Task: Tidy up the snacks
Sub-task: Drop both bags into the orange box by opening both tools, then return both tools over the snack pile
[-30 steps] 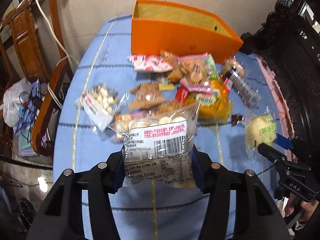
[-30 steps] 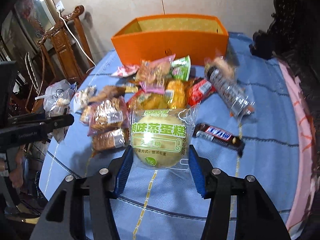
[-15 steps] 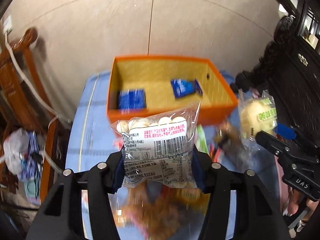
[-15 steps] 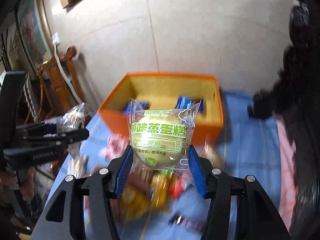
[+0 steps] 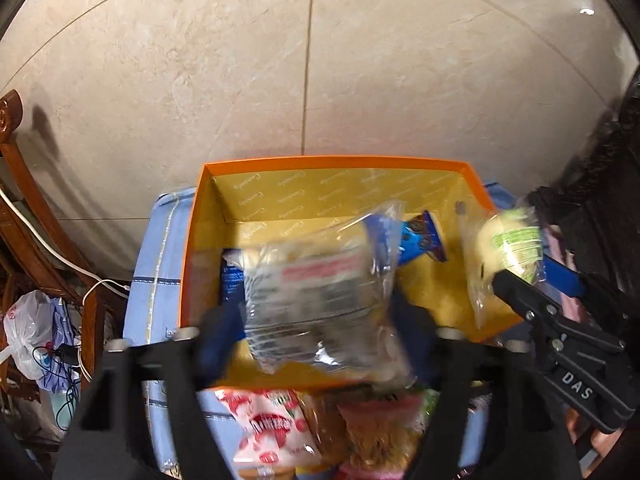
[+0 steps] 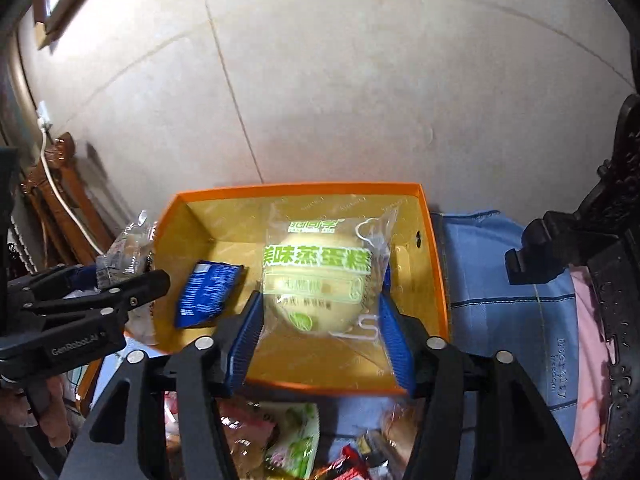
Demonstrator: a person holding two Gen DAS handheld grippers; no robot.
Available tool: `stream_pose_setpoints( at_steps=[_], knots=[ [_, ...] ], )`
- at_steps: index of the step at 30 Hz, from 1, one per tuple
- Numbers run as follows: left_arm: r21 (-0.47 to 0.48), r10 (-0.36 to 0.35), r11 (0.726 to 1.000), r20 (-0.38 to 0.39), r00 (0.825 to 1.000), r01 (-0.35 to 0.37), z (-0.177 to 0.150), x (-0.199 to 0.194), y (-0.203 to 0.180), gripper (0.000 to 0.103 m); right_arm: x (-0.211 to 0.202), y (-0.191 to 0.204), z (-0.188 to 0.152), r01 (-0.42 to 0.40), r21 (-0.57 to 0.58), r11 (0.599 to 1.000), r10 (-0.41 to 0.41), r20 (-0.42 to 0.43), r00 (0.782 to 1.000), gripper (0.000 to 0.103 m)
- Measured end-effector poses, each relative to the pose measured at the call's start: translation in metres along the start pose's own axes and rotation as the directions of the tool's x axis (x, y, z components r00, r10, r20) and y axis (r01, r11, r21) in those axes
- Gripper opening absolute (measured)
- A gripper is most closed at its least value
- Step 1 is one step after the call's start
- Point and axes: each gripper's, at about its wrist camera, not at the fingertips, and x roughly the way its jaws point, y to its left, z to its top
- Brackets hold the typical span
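Observation:
An orange box with a yellow inside lies below both grippers. In the left wrist view my left gripper has its jaws opening wide. The clear bag of round biscuits is blurred and tilted between them, free of the pads, over the box. My right gripper hangs over the box with its jaws opening. A steamed cake packet with green print sits between its blue pads, which still touch its sides. Blue packets lie inside the box.
Loose snacks lie on the blue cloth in front of the box, among them a strawberry packet and a green packet. A wooden chair and a white plastic bag are at the left. Dark carved furniture stands at the right.
Both grippers have moved forward from above the snack pile to above the orange box, each with its packet. The left jaws have spread and the biscuit bag has come loose and tilted.

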Motion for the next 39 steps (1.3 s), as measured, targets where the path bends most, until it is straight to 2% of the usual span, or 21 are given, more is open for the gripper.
stream_pose_setpoints(
  at_steps=[1, 3, 6, 10, 17, 24, 33, 35, 39],
  knots=[
    [-0.006, 0.007, 1.0, 0.013, 1.0, -0.007, 0.0, 0.001, 0.001, 0.095, 0.003, 0.001, 0.0, 0.016, -0.006, 1.0, -0.016, -0.003, 1.0, 0.073],
    [-0.006, 0.004, 1.0, 0.019, 1.0, -0.004, -0.001, 0.002, 0.003, 0.096, 0.004, 0.0, -0.002, 0.037, -0.012, 0.999, -0.037, 0.006, 0.999, 0.075],
    [-0.002, 0.0, 1.0, 0.013, 1.0, 0.0, -0.003, 0.002, 0.003, 0.096, -0.002, -0.002, -0.007, 0.025, -0.004, 1.0, -0.025, 0.011, 1.0, 0.076],
    [0.022, -0.007, 1.0, 0.01, 1.0, 0.007, -0.022, -0.01, 0.005, 0.096, -0.024, -0.005, -0.026, 0.001, 0.005, 1.0, -0.001, 0.023, 1.0, 0.077],
    [0.03, -0.022, 0.999, -0.014, 1.0, 0.022, -0.078, -0.044, 0.018, 0.096, -0.06, -0.008, -0.075, 0.002, 0.009, 1.0, -0.002, 0.006, 1.0, 0.081],
    [0.042, -0.016, 0.999, -0.062, 0.998, 0.019, -0.138, -0.071, 0.032, 0.097, -0.084, -0.003, -0.137, 0.021, -0.011, 1.0, -0.022, -0.065, 0.998, 0.081],
    [0.044, 0.007, 0.999, -0.144, 0.99, 0.0, -0.211, -0.073, 0.037, 0.097, -0.096, -0.01, -0.2, 0.03, 0.033, 0.999, -0.025, -0.144, 0.989, 0.082],
    [0.025, -0.008, 1.0, -0.17, 0.985, 0.013, -0.225, -0.071, 0.039, 0.097, -0.095, -0.008, -0.211, 0.032, 0.032, 0.999, -0.027, -0.163, 0.986, 0.082],
    [0.034, -0.001, 0.999, -0.199, 0.98, 0.008, -0.25, -0.068, 0.043, 0.097, -0.094, 0.002, -0.232, 0.0, 0.029, 1.0, 0.006, -0.196, 0.981, 0.082]
  ],
)
